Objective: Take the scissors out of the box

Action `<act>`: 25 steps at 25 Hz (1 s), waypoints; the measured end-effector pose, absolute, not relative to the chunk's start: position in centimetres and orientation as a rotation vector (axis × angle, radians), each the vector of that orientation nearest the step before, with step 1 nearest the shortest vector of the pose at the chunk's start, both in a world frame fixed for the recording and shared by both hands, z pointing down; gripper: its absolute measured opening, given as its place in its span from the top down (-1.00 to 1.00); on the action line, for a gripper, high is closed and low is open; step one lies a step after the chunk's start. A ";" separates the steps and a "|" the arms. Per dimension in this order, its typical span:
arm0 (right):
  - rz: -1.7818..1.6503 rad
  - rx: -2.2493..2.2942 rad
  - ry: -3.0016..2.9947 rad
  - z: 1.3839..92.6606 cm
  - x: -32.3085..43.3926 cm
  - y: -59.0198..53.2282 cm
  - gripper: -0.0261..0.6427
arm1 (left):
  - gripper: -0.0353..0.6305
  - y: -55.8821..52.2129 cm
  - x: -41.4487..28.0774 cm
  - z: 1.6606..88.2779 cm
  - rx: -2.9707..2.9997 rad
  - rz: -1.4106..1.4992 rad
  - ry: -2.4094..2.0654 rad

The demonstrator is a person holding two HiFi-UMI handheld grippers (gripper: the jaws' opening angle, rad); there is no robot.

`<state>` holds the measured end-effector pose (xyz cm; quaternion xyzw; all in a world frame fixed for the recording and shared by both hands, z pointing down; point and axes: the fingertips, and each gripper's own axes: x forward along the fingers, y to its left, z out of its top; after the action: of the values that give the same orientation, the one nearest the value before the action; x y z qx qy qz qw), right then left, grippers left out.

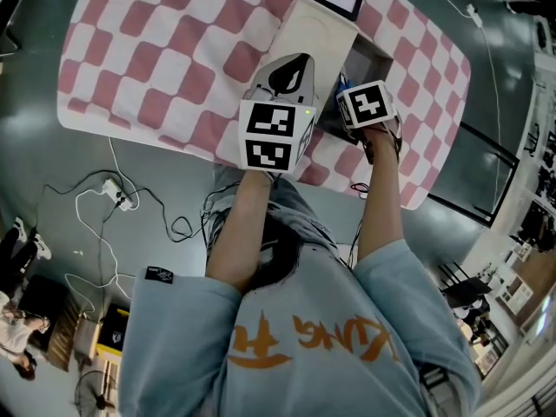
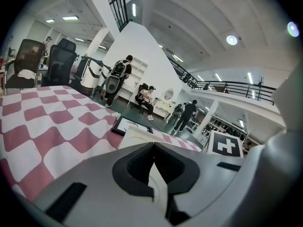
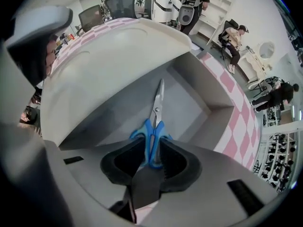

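A pink-checked cloth (image 1: 156,50) covers a table in an open hall. On it stands a white box (image 3: 208,96) with its lid (image 3: 118,51) tipped up. The left gripper (image 2: 153,148) is pinched on the lid's edge and props it. The scissors (image 3: 158,96) lie on the box floor, their long axis running straight away from the right gripper (image 3: 151,148), blades far, blue handles near. Its jaws clamp those handles, so the lift probably goes up and back, clear of the lid.
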<state>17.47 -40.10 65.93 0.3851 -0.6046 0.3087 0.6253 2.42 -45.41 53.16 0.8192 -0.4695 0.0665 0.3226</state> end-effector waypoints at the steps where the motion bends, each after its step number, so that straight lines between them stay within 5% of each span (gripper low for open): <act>1: 0.703 0.876 -1.375 66.0 17.5 -40.1 0.64 | 0.83 -45.4 2.4 53.2 2.150 0.175 -1.234; 25: 0.903 1.121 -1.554 61.9 18.3 -39.6 0.67 | 0.83 -41.9 3.0 52.2 2.151 0.160 -1.276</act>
<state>18.31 -39.60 61.87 0.4613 -0.6397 0.3716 0.4899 2.97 -41.87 52.15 0.8155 -0.4835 0.0605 0.3123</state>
